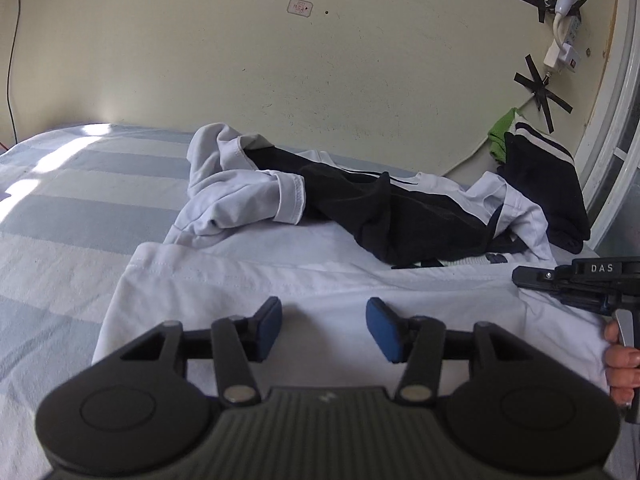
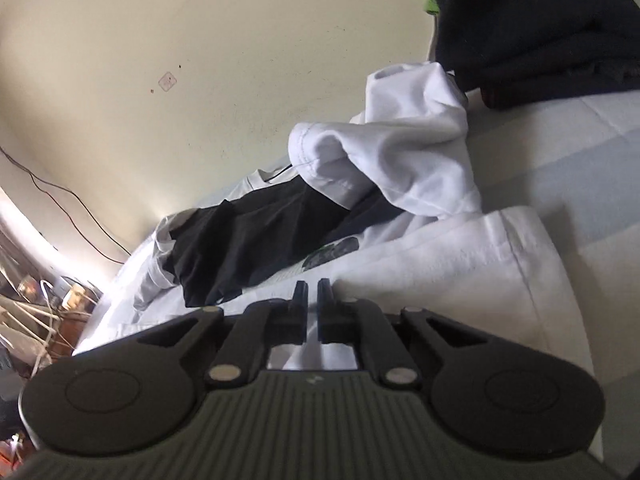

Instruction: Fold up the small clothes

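While left hand-held gripper [image 1: 323, 326] gapes, (white) shirt [image 1: 248, 284] hem

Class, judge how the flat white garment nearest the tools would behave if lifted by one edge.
The white garment probably droops limply: it lies flat with soft wrinkles. Likely light, being thin cloth. The right tool looks shut at its edge, so it may bunch there.
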Motion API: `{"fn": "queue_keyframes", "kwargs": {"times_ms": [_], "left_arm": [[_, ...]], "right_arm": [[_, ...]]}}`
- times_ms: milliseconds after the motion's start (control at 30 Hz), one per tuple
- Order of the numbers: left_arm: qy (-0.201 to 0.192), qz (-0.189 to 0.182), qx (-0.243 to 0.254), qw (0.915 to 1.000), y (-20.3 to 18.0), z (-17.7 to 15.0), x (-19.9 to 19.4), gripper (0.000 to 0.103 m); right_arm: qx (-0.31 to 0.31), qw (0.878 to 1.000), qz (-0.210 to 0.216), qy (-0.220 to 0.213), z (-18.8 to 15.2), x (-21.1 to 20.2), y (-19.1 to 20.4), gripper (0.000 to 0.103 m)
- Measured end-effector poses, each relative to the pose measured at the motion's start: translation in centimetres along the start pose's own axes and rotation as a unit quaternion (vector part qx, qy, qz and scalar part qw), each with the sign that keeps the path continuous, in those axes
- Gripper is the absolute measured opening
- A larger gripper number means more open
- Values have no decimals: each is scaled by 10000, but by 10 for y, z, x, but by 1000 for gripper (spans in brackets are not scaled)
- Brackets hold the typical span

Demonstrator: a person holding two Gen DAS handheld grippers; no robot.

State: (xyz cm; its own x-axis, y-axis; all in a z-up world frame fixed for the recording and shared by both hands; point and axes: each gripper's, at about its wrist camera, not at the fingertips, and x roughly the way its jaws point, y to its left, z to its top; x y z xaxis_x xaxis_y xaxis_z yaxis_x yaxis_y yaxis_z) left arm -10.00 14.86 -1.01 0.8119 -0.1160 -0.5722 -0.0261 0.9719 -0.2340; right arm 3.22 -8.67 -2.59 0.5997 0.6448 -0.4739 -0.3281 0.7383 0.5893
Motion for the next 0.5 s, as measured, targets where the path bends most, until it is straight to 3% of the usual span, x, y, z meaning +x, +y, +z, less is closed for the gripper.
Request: {"fn": "queue_keyframes", "kwargs": {"times_ms": [367,500], "left_arm": [[7,-290,-202,9994,4,4,0,66],[7,-293,-218,9993,5,4,0,69]], "right_arm": [[201,9997,121,-49,2,-6,-6,7],[60,10000,37,-66,2,-10,-1,14]]}}
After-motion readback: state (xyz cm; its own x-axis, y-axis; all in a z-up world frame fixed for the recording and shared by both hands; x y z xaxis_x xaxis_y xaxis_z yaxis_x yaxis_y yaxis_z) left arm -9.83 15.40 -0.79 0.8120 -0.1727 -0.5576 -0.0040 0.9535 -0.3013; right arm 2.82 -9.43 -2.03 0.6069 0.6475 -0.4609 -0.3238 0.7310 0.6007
